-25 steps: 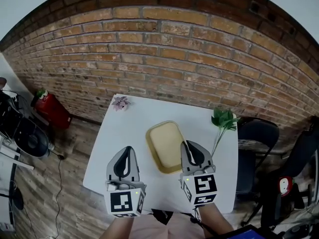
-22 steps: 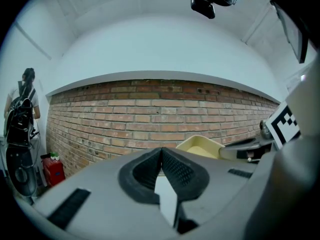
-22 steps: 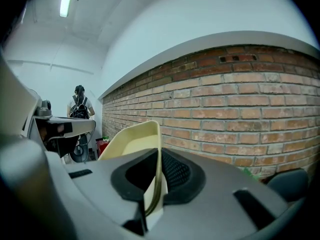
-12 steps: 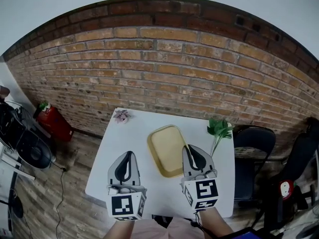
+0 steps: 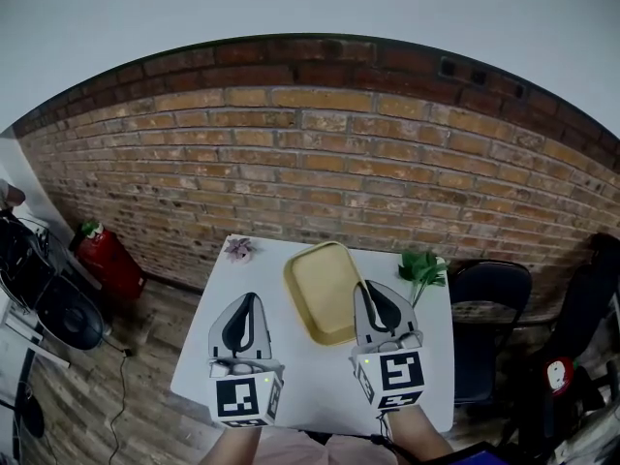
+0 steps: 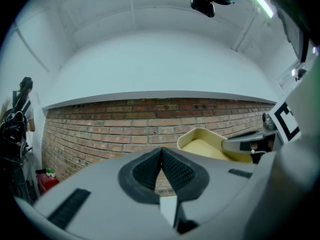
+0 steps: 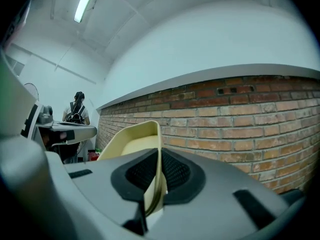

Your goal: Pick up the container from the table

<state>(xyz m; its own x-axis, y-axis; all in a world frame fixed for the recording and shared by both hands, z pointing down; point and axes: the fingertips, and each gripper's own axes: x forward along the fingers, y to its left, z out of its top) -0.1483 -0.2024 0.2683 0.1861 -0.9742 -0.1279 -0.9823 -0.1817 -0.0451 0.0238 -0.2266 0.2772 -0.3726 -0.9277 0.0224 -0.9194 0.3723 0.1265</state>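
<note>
The container is a shallow cream-yellow tray, held up in the air above the white table. My right gripper is shut on the tray's right rim; in the right gripper view the thin rim runs between the pressed pads. From the left gripper view the tray shows off to the right with the other gripper on it. My left gripper hangs to the tray's left, its pads pressed together with nothing between them.
A brick wall stands behind the table. A small pink flower lies at the table's back left corner, a green plant sprig at its back right. A black chair sits to the right, a red canister on the floor left.
Both grippers have risen, and the tray has come up with the right one. The table looks smaller and lower in the head view, with more wall above.
</note>
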